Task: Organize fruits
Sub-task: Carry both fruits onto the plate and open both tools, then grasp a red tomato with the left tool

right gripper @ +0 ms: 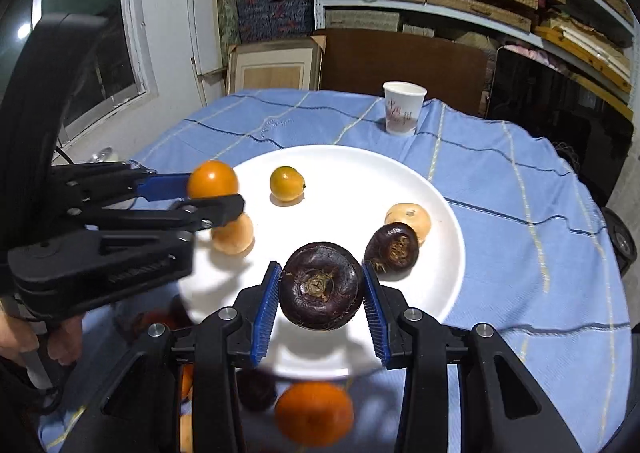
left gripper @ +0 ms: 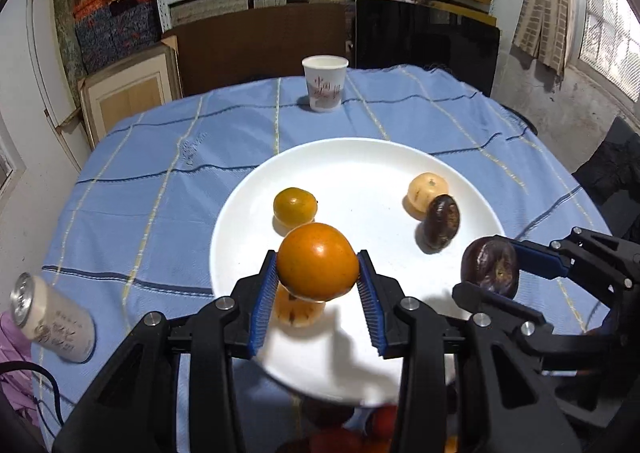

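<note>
My left gripper (left gripper: 318, 279) is shut on an orange fruit (left gripper: 318, 267) held above the near edge of a white plate (left gripper: 360, 161). To its right, my right gripper (right gripper: 320, 285) is shut on a dark brown fruit (right gripper: 322, 285), also over the plate (right gripper: 352, 173). On the plate lie a small orange fruit (left gripper: 295, 206), a pale yellow fruit (left gripper: 427, 189) touching a dark fruit (left gripper: 441, 222), and a pale orange fruit (left gripper: 298, 311) under the held one. In the right wrist view the left gripper (right gripper: 216, 193) holds its orange fruit (right gripper: 212, 179) at the left.
A paper cup (left gripper: 325, 83) stands at the far side of the blue checked tablecloth (left gripper: 160, 173). A drink can (left gripper: 52, 319) stands at the near left. More fruits (right gripper: 314, 415) lie blurred below the plate's near edge. Shelves and boards stand behind the table.
</note>
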